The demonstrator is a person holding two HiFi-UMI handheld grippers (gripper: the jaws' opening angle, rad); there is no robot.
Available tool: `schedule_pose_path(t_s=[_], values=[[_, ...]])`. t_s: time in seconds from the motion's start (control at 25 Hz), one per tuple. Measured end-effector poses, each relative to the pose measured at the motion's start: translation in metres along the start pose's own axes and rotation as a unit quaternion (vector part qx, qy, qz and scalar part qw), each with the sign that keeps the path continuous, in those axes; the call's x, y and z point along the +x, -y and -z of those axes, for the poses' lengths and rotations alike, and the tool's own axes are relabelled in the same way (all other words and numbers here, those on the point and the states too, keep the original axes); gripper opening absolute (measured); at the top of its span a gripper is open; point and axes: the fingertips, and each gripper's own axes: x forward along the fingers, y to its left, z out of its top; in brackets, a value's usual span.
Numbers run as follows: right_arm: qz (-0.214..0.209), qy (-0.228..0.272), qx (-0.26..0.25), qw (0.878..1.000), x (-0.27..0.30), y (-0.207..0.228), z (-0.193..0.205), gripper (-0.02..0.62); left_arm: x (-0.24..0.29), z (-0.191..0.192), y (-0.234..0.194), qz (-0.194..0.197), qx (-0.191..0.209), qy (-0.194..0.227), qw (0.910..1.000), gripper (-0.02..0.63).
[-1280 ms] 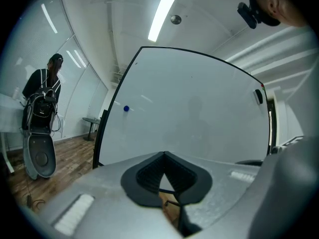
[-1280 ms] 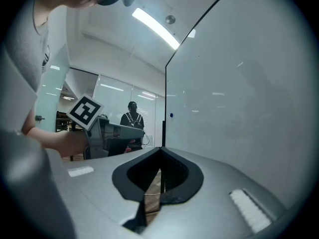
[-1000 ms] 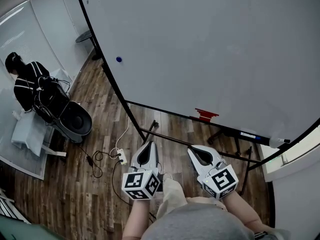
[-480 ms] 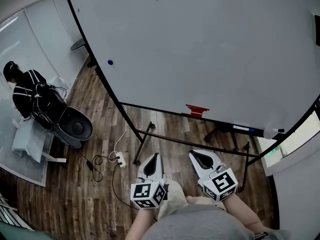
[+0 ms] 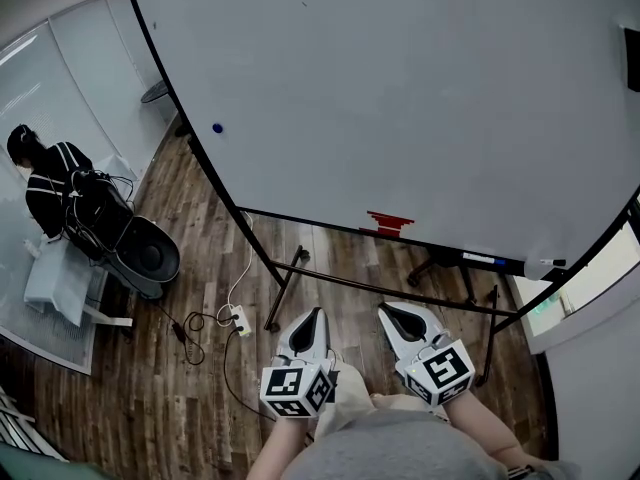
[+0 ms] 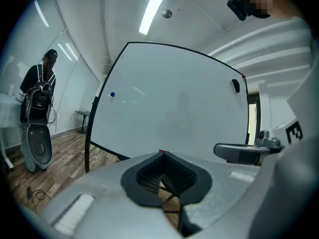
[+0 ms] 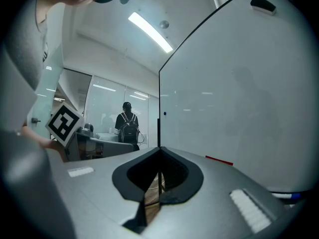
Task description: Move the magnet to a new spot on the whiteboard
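Magnet (image 5: 217, 127) at whiteboard's (image 5: 400, 88) left edge, well apart from both jaws

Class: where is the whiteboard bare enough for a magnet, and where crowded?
Nearly the whole whiteboard is bare, rightward of the blue magnet near its left edge. Crowded along the bottom: red strip, pens.

The left gripper (image 5: 316, 313) is sliding right and a touch lower in the head view, edging nearer the right gripper (image 5: 385, 310), while the whiteboard (image 5: 400, 98) and its blue magnet (image 5: 217, 127) are drifting leftward in frame.
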Motion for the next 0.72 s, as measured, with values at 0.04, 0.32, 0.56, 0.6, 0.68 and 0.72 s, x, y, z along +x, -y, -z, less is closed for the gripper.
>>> schedule_pose_path(t_s=[0.04, 0.32, 0.56, 0.6, 0.68, 0.72], values=[[0.000, 0.000, 0.001, 1.000, -0.001, 0.001, 0.001, -0.002, 0.001, -0.001, 0.001, 0.001, 0.000, 0.000, 1.0000, 0.003], [-0.005, 0.007, -0.001, 1.000, -0.002, 0.002, -0.001, -0.002, 0.003, -0.004, 0.006, 0.004, 0.001, 0.001, 1.0000, 0.003], [-0.003, 0.013, -0.004, 1.000, -0.001, 0.001, -0.006, -0.002, 0.002, -0.006, 0.008, 0.008, 0.001, -0.001, 1.0000, 0.003], [-0.004, 0.014, -0.005, 1.000, -0.001, 0.001, -0.007, -0.002, 0.003, -0.006, 0.008, 0.009, 0.001, -0.001, 1.0000, 0.003], [-0.004, 0.016, -0.005, 1.000, 0.000, 0.001, -0.009, -0.003, 0.004, -0.006, 0.009, 0.011, 0.001, -0.001, 0.9999, 0.003], [-0.003, 0.017, -0.006, 1.000, -0.001, 0.001, -0.009, -0.002, 0.005, -0.006, 0.009, 0.012, 0.001, -0.001, 0.9999, 0.003]])
